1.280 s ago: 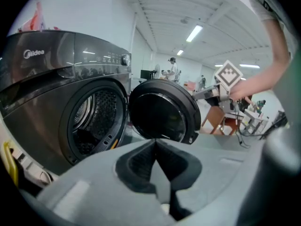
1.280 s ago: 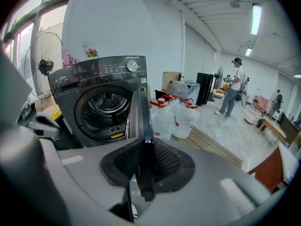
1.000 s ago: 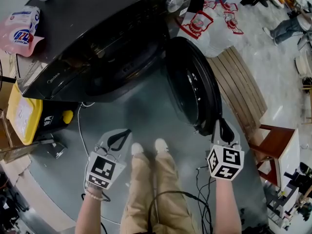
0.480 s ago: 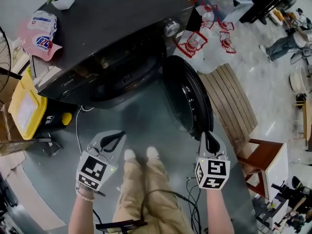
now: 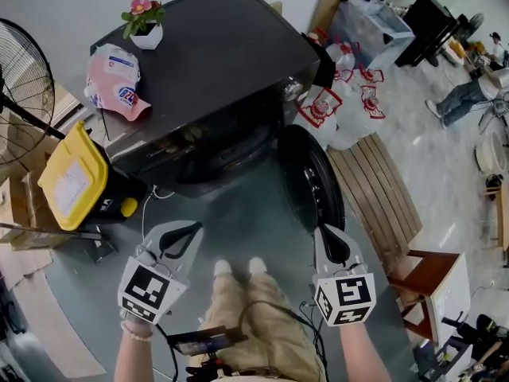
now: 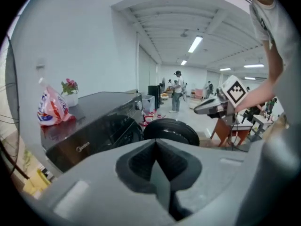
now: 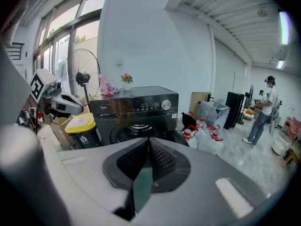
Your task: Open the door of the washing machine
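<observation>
Plainly both pairs of jaws are clenched on nothing: the left gripper [image 6: 155, 144] shows its pads pressed tip to tip with only air ahead, and the right gripper [image 7: 147, 141] likewise meets at the tips with nothing caught between.

Outward from there, the one relation that matters is with the door [image 5: 310, 177]. It is already swung wide off the front of the washing machine [image 5: 207, 62], hinged at the machine's right front corner. It stands nearly edge-on, its round face running from that corner out toward the person. Its free rim ends just ahead of the right gripper's tips in the head view, near but not touching. The left gripper sits well apart from it, out in front of the machine's left half.

The drum opening [image 7: 136, 128] lies uncovered on the machine's front, so the task looks done. Any further nudge to the door would fall to the right hand, the nearer one.
</observation>
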`<state>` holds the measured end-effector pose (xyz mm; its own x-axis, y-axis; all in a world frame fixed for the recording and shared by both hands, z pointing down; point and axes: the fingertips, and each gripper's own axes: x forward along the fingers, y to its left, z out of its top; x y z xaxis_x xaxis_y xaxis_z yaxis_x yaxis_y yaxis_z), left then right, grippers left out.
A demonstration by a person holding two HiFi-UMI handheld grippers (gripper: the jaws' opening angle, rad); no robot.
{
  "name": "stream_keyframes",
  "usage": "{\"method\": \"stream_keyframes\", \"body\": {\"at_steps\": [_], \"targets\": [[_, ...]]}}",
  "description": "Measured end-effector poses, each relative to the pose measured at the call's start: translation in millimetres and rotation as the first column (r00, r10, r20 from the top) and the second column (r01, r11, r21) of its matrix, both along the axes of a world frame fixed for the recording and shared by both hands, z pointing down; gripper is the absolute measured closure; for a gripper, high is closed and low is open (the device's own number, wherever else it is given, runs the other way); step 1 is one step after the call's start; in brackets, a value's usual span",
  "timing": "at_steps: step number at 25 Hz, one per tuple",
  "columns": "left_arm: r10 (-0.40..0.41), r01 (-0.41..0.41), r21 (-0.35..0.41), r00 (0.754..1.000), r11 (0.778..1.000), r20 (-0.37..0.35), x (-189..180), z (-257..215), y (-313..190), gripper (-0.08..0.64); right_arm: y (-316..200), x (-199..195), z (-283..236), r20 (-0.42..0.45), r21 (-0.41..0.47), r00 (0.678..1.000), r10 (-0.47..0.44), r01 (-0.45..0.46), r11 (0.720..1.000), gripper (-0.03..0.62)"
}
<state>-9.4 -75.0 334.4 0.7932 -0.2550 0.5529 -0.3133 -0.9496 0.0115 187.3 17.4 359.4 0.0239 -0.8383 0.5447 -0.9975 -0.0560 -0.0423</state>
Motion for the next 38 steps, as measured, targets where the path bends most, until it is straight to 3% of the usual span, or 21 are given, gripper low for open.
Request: {"method": "stream_keyframes", "body": {"at_steps": [6, 11, 15, 23, 29, 38], "targets": [[-0.061, 0.062, 0.062, 0.998, 0.996, -0.02, -27, -48, -4, 0.566, -15, -34, -49, 0.014, 0.08, 0.997, -0.079, 0.077, 0.994, 0.584], [-0.137, 0.141, 0.066, 0.989, 0.988, -0.058, -50, -74, -6, 0.566, -26, -51, -81, -0.003, 0.131, 0.99, -0.139, 0.139, 0.982, 0.586], [-0.182, 0.189, 0.107, 0.98, 0.976, -0.075, -70, -90, -6, 0.566, -32, -63, -99, -0.018, 0.168, 0.985, -0.172, 0.173, 0.97, 0.589], [-0.274, 0.287, 0.111, 0.954, 0.951, -0.119, -95, -109, -3, 0.566, -42, -83, -118, -0.041, 0.191, 0.972, -0.23, 0.234, 0.953, 0.589], [-0.31, 0.325, 0.109, 0.941, 0.939, -0.135, -108, -116, -6, 0.566, -49, -94, -125, -0.034, 0.2, 0.97, -0.242, 0.244, 0.949, 0.589], [-0.315, 0.329, 0.129, 0.942, 0.935, -0.119, -112, -118, -8, 0.566, -53, -101, -128, -0.047, 0.212, 0.961, -0.272, 0.275, 0.938, 0.589]]}}
